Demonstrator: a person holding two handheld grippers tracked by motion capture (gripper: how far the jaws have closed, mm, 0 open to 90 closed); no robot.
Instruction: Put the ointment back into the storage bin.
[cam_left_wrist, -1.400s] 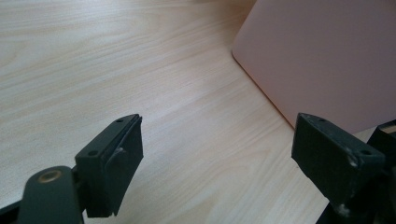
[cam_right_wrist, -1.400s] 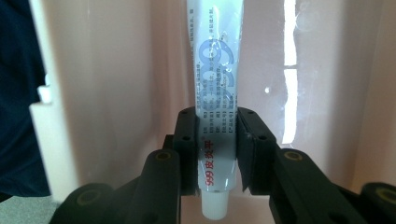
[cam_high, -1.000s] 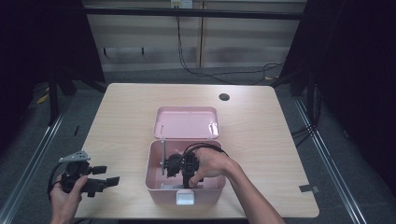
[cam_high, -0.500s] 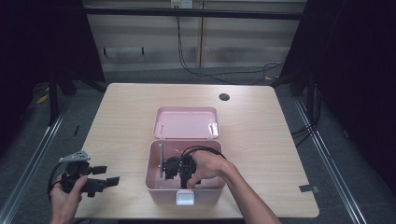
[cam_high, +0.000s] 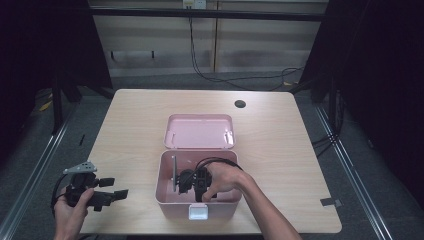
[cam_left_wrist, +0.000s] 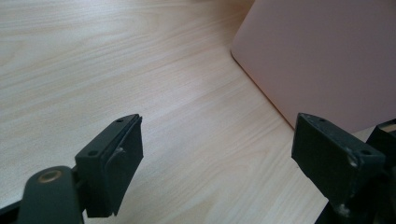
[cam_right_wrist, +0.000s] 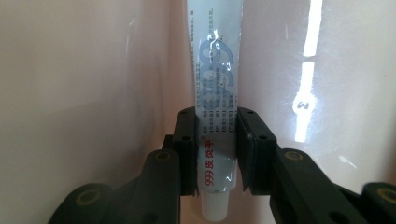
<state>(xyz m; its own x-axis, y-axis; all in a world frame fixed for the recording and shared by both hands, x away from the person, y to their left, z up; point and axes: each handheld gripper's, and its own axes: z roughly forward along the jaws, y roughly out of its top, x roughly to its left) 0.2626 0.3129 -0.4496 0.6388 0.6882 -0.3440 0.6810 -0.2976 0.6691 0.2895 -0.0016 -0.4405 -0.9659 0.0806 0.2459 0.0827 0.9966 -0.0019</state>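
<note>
step: ointment tube (cam_right_wrist: 215, 116) inside pink box (cam_high: 165, 197) | right gripper (cam_right_wrist: 217, 154) clamps tube near cap; probably lower before release | left gripper (cam_left_wrist: 217, 158) wide, empty, left of box

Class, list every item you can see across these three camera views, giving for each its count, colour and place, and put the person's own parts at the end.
Table: one, light wood, under everything.
Box: one, pink, open, near the front edge of the table.
Lid: one, pink, lying open behind the box.
Tube: one, white with blue and red print, inside the box, clamped between the right gripper's jaws.
Round hole: one, dark, far right part of the tabletop.
Left gripper: one, black, jaws apart, over the table left of the box.
Right gripper: one, black, down inside the box.
Hands: two, left hand, right hand.
</note>
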